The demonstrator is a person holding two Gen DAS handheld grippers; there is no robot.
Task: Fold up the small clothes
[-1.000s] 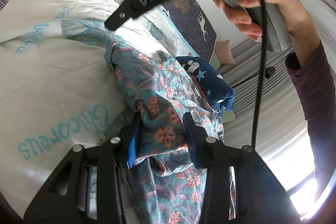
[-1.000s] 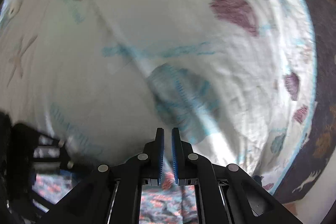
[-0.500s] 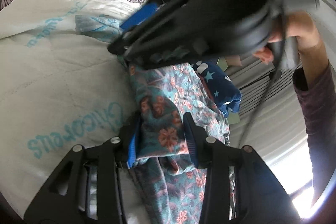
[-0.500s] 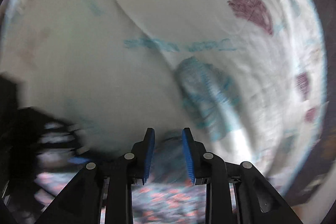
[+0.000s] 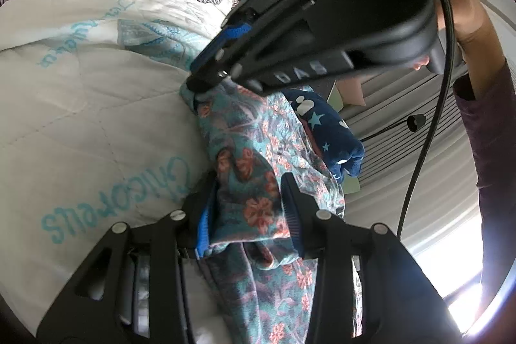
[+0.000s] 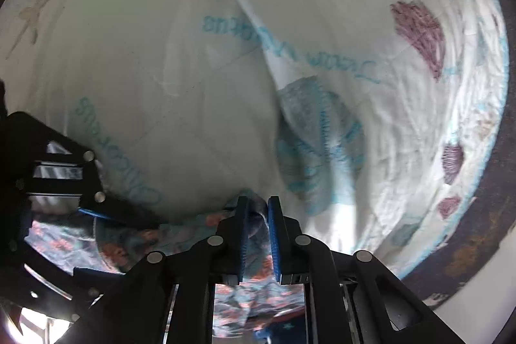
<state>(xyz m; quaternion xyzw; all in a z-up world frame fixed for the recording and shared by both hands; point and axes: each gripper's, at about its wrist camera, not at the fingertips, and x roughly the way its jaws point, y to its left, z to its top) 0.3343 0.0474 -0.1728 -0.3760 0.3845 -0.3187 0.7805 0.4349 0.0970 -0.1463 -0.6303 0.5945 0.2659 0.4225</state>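
Note:
A teal garment with orange flowers (image 5: 248, 150) lies in a long strip on the white seashell quilt (image 5: 80, 118). My left gripper (image 5: 248, 208) is shut on its near end, the cloth bunched between the blue pads. My right gripper (image 5: 206, 79) comes down from above onto the far end of the garment. In the right wrist view my right gripper (image 6: 257, 215) holds a fold of the floral garment (image 6: 258, 220) between its narrow-set fingers. My left gripper (image 6: 93, 208) shows at the lower left there.
A dark blue garment with white stars (image 5: 325, 131) lies right beside the floral one. The quilt (image 6: 193, 86) has a dark patterned border (image 6: 477, 247) at its edge. A person's hand (image 5: 467, 21) and a cable (image 5: 429, 134) are at the right.
My right gripper opened, swung down to the garment's far end and closed on a fold of it. My left gripper kept its hold and barely moved.

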